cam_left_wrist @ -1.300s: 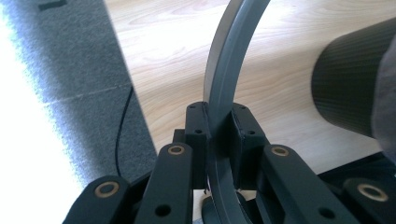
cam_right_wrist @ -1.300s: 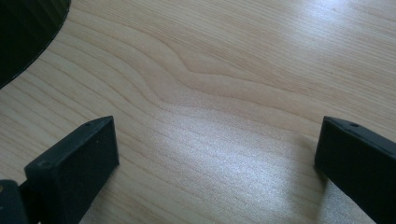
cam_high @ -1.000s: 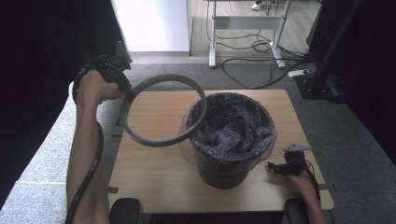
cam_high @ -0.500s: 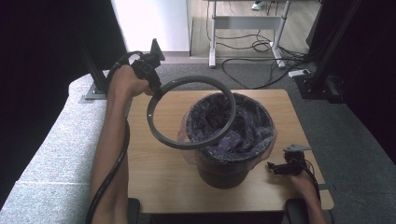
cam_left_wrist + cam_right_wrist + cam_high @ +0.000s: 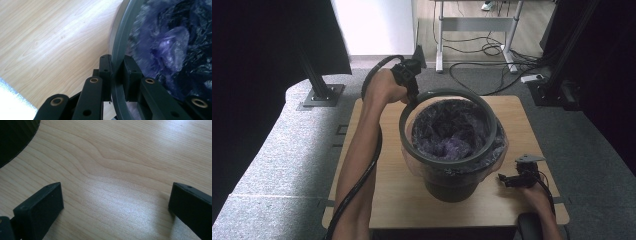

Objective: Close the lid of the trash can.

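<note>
A dark grey bin (image 5: 452, 185) lined with a purple-black bag (image 5: 452, 135) stands in the middle of the wooden table (image 5: 387, 200). A grey ring (image 5: 447, 160) hangs tilted just above the bin's mouth, and my left gripper (image 5: 412, 92) is shut on its far left edge. In the left gripper view the jaws (image 5: 117, 72) pinch the ring (image 5: 120, 37), with the bag (image 5: 172, 45) beyond. My right gripper (image 5: 507, 180) rests open on the table right of the bin. Between its jaws (image 5: 115, 202) lies bare wood, with the bin's base (image 5: 15, 137) at the upper left.
Grey carpet (image 5: 277, 165) surrounds the small table. A black stand foot (image 5: 319, 95) sits to the far left. Desk legs and loose cables (image 5: 492, 50) lie on the floor behind the table. The bag's edge (image 5: 502, 150) folds over the bin's rim.
My left gripper has carried the ring rightward and away from me, from left of the table to over the bin's mouth. The right gripper has stayed put.
</note>
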`<state>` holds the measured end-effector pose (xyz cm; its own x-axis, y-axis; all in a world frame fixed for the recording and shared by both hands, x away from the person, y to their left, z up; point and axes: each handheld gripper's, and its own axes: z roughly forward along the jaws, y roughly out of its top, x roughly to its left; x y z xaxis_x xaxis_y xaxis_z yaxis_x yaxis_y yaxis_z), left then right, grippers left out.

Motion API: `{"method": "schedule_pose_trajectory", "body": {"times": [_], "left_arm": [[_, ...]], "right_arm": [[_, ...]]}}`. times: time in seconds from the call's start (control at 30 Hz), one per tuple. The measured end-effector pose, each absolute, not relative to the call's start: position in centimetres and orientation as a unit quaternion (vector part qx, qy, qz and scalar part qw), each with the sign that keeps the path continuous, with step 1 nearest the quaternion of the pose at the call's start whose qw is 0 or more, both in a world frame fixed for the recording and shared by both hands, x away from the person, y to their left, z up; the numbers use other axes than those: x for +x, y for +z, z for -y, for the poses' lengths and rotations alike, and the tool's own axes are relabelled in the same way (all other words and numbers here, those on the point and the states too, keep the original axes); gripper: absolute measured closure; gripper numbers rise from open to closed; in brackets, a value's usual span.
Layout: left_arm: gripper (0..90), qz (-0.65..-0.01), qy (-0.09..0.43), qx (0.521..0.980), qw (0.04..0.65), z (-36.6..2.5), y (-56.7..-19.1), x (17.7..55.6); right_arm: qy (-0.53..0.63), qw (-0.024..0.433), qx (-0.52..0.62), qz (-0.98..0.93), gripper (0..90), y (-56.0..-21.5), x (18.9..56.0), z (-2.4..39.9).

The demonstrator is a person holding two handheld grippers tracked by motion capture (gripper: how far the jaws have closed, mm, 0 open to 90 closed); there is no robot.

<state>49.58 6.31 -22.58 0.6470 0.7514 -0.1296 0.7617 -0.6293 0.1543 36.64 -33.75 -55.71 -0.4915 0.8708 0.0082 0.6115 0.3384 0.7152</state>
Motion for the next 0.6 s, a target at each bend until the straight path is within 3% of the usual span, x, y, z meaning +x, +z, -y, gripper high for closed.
{"method": "schedule_pose_trajectory", "body": {"times": [0.3, 0.47, 0.6], "left_arm": [[77.2, -0.406, -0.014, 0.91, 0.078, -3.3, -23.6, 49.8], [65.3, -0.408, -0.007, 0.907, 0.103, -4.0, -23.1, 49.8], [68.0, -0.411, -0.014, 0.903, 0.121, -5.0, -22.5, 49.6]], "right_arm": [[0.337, 0.192, 0.465, -0.796, 0.0, -55.7, 36.6, 33.7], [0.338, 0.191, 0.464, -0.796, 0.0, -55.7, 36.6, 33.7], [0.338, 0.191, 0.464, -0.796, 0.0, -55.7, 36.6, 33.7]]}}
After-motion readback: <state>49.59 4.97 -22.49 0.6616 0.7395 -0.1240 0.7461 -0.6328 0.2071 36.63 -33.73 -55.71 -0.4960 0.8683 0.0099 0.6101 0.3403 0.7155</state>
